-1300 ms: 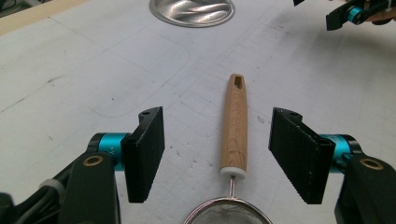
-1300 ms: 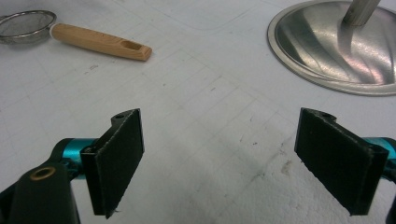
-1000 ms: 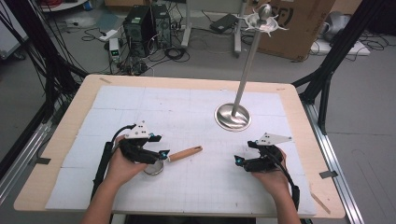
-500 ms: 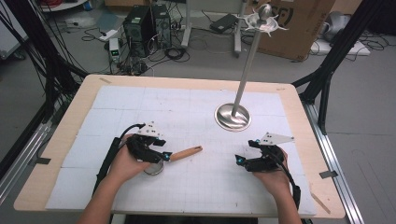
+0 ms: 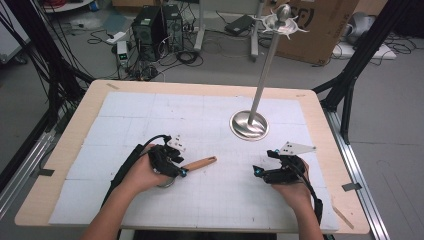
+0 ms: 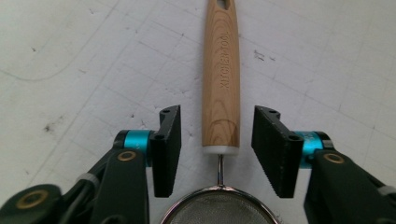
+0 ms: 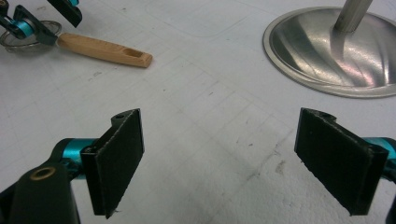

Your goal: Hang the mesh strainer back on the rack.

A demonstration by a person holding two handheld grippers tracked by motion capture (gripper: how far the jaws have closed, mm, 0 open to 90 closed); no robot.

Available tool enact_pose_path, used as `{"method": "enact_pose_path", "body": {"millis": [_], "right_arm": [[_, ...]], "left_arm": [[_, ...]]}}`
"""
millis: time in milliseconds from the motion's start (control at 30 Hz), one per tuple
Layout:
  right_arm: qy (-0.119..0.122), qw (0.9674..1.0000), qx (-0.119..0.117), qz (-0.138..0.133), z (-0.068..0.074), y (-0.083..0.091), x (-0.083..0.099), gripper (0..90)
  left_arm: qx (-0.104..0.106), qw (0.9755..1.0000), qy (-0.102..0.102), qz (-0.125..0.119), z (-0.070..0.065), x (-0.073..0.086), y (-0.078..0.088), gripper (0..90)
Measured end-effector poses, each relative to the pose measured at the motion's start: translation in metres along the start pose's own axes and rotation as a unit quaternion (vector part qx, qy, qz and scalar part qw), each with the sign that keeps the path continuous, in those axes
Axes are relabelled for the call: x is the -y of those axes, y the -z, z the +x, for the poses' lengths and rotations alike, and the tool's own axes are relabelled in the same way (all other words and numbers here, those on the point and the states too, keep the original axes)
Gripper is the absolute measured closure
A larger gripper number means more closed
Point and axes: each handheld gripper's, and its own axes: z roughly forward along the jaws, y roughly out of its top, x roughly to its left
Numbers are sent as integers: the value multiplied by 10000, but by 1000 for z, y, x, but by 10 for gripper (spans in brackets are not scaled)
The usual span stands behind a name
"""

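Small strainer (image 6: 219,207) flat on white mat (image 5: 150,120), near left front; wooden handle (image 6: 220,79) pointing toward stand base (image 5: 249,125)

Left gripper (image 6: 217,144) jaws apart, straddling handle near mesh end, not yet clamped

Right gripper (image 7: 233,158) wide apart over bare mat, empty

Likely light, rigid; smooth wood may slip, mesh dents easily, so best taken on handle

Cables, computer tower (image 5: 147,30), cardboard box (image 5: 320,25) on floor beyond table

Between the left claw (image 6: 217,154) pads: smooth, matt, light-grained wooden handle (image 6: 221,79); fine metal mesh bowl (image 6: 219,210) below it. Pads (image 7: 119,161) rough matt black. Ahead of the right claw (image 7: 224,163): glossy brushed metal stand base (image 7: 327,51); table (image 7: 210,116) cover matt white, scuffed.
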Motion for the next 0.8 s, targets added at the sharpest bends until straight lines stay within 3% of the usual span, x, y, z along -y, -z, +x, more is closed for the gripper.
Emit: {"method": "enact_pose_path", "body": {"millis": [67,267,400,533,800], "right_arm": [[-18,10000,-8,11,0,0,0,149],[-15,10000,0,32,0,-1,0,149],[14,10000,9,43,0,-1,0,149],[-13,10000,-2,30,0,-1,0,149],[4,10000,-7,47,1,-2,0,149]], "left_arm": [[-43,9998,-86,197,0,0,-3,572],[-31,9988,-136,466,0,-1,-9,620],[-127,9967,-340,721,-4,-10,-12,627],[-60,9948,-447,908,-4,-17,-16,657],[98,9927,-445,1115,0,-22,-19,662]]}}
